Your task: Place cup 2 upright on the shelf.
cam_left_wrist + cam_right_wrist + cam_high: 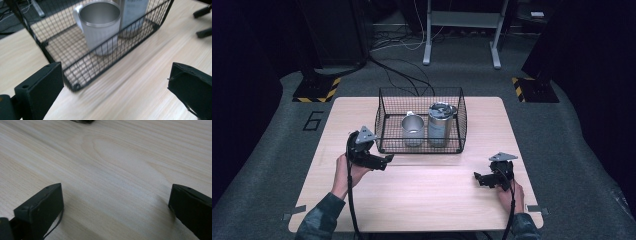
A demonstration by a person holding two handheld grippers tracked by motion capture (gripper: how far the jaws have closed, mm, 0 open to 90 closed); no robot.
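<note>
A black wire basket [384,117] stands on the wooden table [422,185] at mid-back. Inside it are a steel mug [412,131] on the left and a taller steel tumbler [440,125] with a lid on the right. My left gripper [385,160] is open just off the basket's front left corner, jaws wide apart with nothing between them. In the left gripper view the mug [101,23] sits behind the basket's mesh [75,72], the tumbler [133,11] behind it. My right gripper [480,178] is open low over bare table at the front right.
The other gripper's jaw tips [203,22] show at the top right of the left gripper view. Beyond the table lie grey floor, cables [402,75], a white stand [462,30] and hazard-striped bases [317,90].
</note>
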